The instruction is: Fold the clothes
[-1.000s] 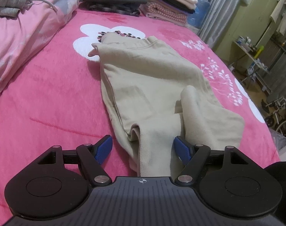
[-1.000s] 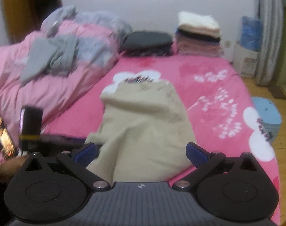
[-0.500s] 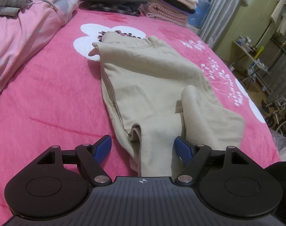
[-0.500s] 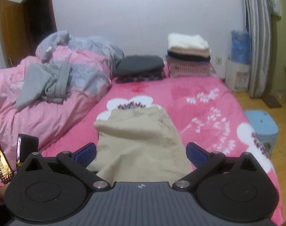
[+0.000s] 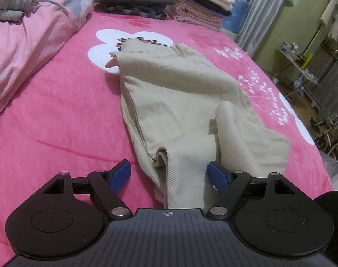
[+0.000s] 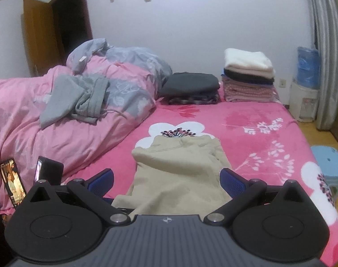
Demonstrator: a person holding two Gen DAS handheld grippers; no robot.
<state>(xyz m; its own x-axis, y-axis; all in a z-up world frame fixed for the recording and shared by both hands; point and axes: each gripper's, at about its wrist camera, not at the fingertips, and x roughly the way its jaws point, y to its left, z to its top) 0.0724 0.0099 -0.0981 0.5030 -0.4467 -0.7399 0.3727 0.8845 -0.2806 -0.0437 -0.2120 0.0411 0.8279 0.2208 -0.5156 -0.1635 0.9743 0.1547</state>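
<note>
Beige trousers (image 5: 182, 102) spread lengthwise on pink floral blanket (image 5: 57, 115), waistband far, legs near. Left gripper (image 5: 169, 173) agape, blue pads straddling near leg without pressing. Right gripper (image 6: 166, 180) likewise agape above the cloth, nothing clamped.

The left gripper (image 5: 170, 173) hangs wide over the near end of the beige trousers (image 5: 180, 102), a fabric ridge between its blue pads (image 5: 121, 173), on the pink blanket (image 5: 57, 122); folded stacks (image 5: 202, 2) sit beyond
</note>
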